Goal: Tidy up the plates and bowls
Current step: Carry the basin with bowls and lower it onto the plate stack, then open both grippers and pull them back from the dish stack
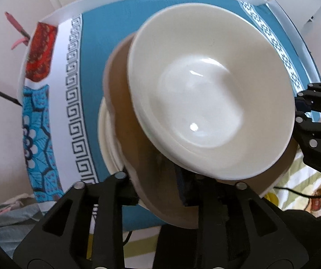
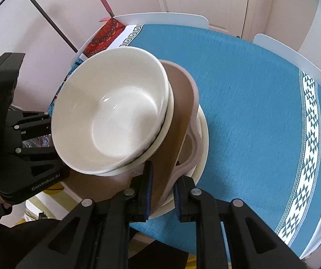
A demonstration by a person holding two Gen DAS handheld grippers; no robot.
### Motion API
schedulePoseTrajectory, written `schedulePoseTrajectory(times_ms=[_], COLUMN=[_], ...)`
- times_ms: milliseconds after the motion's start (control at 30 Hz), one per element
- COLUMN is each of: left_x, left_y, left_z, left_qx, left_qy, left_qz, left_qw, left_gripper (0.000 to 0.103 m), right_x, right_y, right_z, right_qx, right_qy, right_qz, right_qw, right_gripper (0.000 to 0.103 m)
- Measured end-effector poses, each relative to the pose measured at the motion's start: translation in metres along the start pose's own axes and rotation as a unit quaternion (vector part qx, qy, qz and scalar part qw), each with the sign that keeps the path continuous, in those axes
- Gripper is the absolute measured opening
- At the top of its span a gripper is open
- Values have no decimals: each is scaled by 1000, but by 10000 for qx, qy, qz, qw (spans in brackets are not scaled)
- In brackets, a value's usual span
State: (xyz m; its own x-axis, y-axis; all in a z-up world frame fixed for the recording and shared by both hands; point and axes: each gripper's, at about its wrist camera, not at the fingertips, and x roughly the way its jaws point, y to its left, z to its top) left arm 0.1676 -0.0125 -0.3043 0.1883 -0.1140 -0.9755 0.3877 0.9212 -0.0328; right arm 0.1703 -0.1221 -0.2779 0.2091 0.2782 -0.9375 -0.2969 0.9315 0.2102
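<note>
Resting mouth-up on a brown plate [image 2: 174, 121], two nested white bowls [image 2: 111, 116] top a stack, with a cream plate [image 2: 203, 134] at the bottom, set over the blue tablecloth [image 2: 261, 112] near its edge. Only the right wrist view shows the right gripper [image 2: 162, 190] clenched on the near rims of the brown and cream plates, its blue pads on either side. The left wrist view shows the left gripper [image 1: 158, 192] at the opposite rim of the brown plate, but I cannot tell whether its jaws press it.
</note>
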Motion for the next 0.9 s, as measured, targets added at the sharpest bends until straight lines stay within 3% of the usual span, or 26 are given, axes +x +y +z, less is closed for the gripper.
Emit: schedulePoseTrajectory(times_ms=[267, 433, 500, 700, 900], left_x=[-3, -14, -20, -39, -66], left_y=[0, -9, -10, -10, -6], left_z=[3, 1, -2, -10, -20], left_qx=[-30, 88, 123, 191, 55], left_qy=[241, 254, 198, 72, -198], left_qz=[-92, -159, -131, -196, -328], left_qw=[9997, 9995, 9996, 9996, 9992], left_gripper=[33, 56, 73, 73, 73], right_x=[4, -2, -4, -18, -50], right_y=[1, 3, 2, 5, 14], right_z=[5, 5, 4, -2, -19], right_qx=[-70, -24, 20, 270, 560], right_qy=[223, 278, 275, 224, -121], right_qz=[-13, -36, -25, -97, -186], right_qw=[9997, 9996, 9996, 9993, 9982], right_gripper=[21, 30, 31, 31, 31])
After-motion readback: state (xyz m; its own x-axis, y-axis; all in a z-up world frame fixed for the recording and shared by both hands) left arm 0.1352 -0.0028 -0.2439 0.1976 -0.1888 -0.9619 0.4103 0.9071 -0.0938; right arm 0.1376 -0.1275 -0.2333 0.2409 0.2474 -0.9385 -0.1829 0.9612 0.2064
